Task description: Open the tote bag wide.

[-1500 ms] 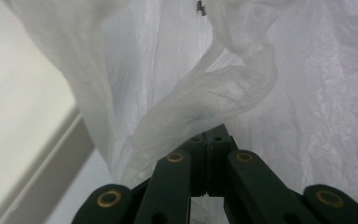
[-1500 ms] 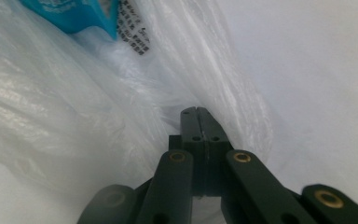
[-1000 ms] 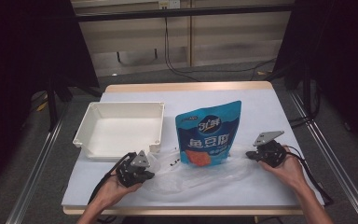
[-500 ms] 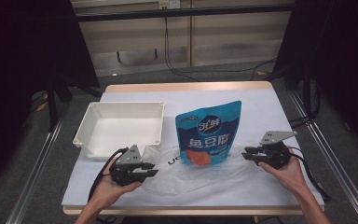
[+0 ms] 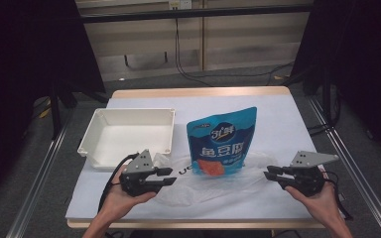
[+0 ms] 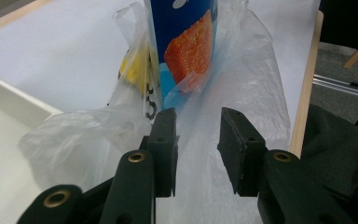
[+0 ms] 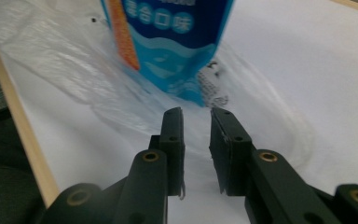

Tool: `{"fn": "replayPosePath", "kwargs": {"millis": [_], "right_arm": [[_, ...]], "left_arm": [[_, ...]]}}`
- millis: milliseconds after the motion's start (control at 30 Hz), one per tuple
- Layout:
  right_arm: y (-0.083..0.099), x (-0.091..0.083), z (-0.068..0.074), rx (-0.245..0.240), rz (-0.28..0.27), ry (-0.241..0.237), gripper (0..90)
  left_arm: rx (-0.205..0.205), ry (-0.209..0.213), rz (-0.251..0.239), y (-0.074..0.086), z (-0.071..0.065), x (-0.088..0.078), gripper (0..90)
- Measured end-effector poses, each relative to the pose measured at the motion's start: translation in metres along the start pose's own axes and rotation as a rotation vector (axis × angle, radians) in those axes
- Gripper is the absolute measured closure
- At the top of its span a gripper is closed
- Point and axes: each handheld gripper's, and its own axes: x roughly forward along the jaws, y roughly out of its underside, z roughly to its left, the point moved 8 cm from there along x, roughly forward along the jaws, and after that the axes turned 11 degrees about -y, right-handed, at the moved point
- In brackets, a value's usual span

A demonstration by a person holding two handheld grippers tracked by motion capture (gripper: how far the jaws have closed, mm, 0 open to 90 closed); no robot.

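Sitting at the left of the white-covered bench (image 5: 278, 114) is a white tray (image 5: 129, 134), empty, its near right corner just beside the crumpled edge of a clear plastic bag (image 5: 213, 186). Left claw (image 5: 166, 177) hangs in the person's left hand (image 5: 121, 203) at the near left, just off the bag's left end, pointing right toward the middle. Its jaws have just been opening and stand a modest gap apart. In the left gripper view the bag film lies under and past the left claw (image 6: 198, 140), but nothing is pinched between the pads, so no hold.

Middle of the bench: a blue snack pouch (image 5: 223, 144) with white lettering and an orange picture panel, lower end lying on or in the bag, can't tell which. Pouch top leans toward the far side. Bag spreads flat along the near edge of the bench, from left claw to right claw.

Right claw (image 5: 273, 176) sits in the right hand (image 5: 322, 203) at the near right, pointing left at the bag's right end. Its jaws have just been closing a little after opening, and a narrow gap remains. Right gripper view shows the right claw (image 7: 196, 135) above the thin film with pads clear of it, pouch base just ahead, nothing gripped.
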Motion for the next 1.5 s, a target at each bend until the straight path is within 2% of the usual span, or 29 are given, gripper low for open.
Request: {"fn": "replayPosePath", "kwargs": {"millis": [67,100,133,167,200,267,333,400,433,467,600,633,733,800,833,867,900,967,1000,1067,1167,1200,1267,1300,1333,1400,1500], "right_arm": [[0.0,0.002,0.01,0.001,-0.003,-0.005,77.5],[-0.001,0.004,0.016,0.007,-0.008,-0.008,78.3],[-0.001,0.008,0.024,-0.007,0.001,-0.023,78.8],[-0.004,0.017,0.034,-0.023,0.009,-0.034,80.2],[-0.004,0.017,0.034,-0.023,0.009,-0.034,80.2],[-0.01,0.029,0.04,-0.037,0.01,-0.059,82.8],[-0.016,0.041,0.038,-0.045,0.024,-0.07,85.6],[-0.021,0.053,0.032,-0.047,0.037,-0.067,87.6],[-0.021,0.059,0.027,-0.042,0.045,-0.072,87.9],[-0.02,0.07,0.017,-0.022,0.056,-0.066,90.0],[-0.016,0.083,0.007,-0.008,0.082,-0.053,90.0],[-0.012,0.087,0.003,-0.011,0.117,-0.032,90.0],[-0.007,0.09,0.0,0.003,0.124,-0.03,90.0],[0.003,0.096,-0.003,0.021,0.149,-0.034,90.0],[0.003,0.096,-0.003,0.021,0.149,-0.034,90.0],[0.006,0.097,-0.004,0.019,0.171,-0.026,90.0],[0.008,0.098,-0.003,0.026,0.17,-0.031,90.0],[0.01,0.101,-0.001,0.022,0.175,-0.048,90.0],[0.011,0.103,0.0,0.016,0.179,-0.049,90.0],[0.013,0.106,0.002,0.015,0.193,-0.058,90.0],[0.011,0.109,0.003,0.019,0.182,-0.067,90.0],[0.011,0.111,0.003,0.016,0.175,-0.071,90.0],[0.011,0.113,0.005,0.019,0.164,-0.098,90.0],[0.011,0.113,0.007,0.023,0.166,-0.117,90.0],[0.012,0.112,0.01,0.017,0.173,-0.13,90.0],[0.017,0.108,0.021,-0.02,0.195,-0.161,90.0],[0.02,0.104,0.027,-0.027,0.198,-0.18,90.0]], "left_arm": [[-0.022,0.02,0.001,-0.003,-0.001,0.009,70.7],[-0.024,0.014,0.01,-0.004,-0.001,0.013,72.7],[-0.045,0.036,0.004,-0.006,-0.002,0.018,74.3],[-0.04,0.042,0.014,-0.007,-0.002,0.023,76.5],[-0.039,0.04,0.024,-0.008,-0.003,0.029,76.5],[-0.038,0.047,0.056,-0.009,-0.005,0.042,80.3],[-0.045,0.055,0.074,-0.008,-0.004,0.051,82.5],[-0.061,0.052,0.083,-0.007,-0.003,0.059,84.3],[-0.056,0.056,0.092,-0.006,-0.002,0.064,85.3],[-0.052,0.046,0.106,-0.005,0.0,0.068,86.6],[-0.087,0.049,0.137,0.003,0.003,0.083,87.7],[-0.078,0.053,0.157,0.006,0.002,0.085,87.7],[-0.07,0.04,0.189,0.014,0.001,0.091,87.7],[-0.073,0.047,0.198,0.017,0.001,0.092,87.7],[-0.059,0.033,0.213,0.02,0.002,0.093,87.7],[-0.063,0.034,0.22,0.022,0.001,0.094,87.7],[-0.066,0.041,0.218,0.024,0.0,0.097,87.6],[-0.05,0.036,0.244,0.028,-0.001,0.099,87.2],[-0.068,0.033,0.24,0.028,-0.002,0.101,86.9],[-0.038,0.041,0.274,0.032,-0.003,0.103,86.4],[-0.051,0.048,0.27,0.032,-0.005,0.104,86.4],[-0.038,0.047,0.273,0.033,-0.004,0.104,86.6],[-0.065,0.04,0.27,0.032,-0.004,0.105,88.0],[-0.064,0.037,0.271,0.032,-0.005,0.105,88.5],[-0.009,0.037,0.288,0.033,-0.003,0.104,88.6],[-0.025,0.026,0.286,0.031,-0.005,0.105,88.5],[-0.007,0.025,0.293,0.033,-0.003,0.105,88.6]]}}
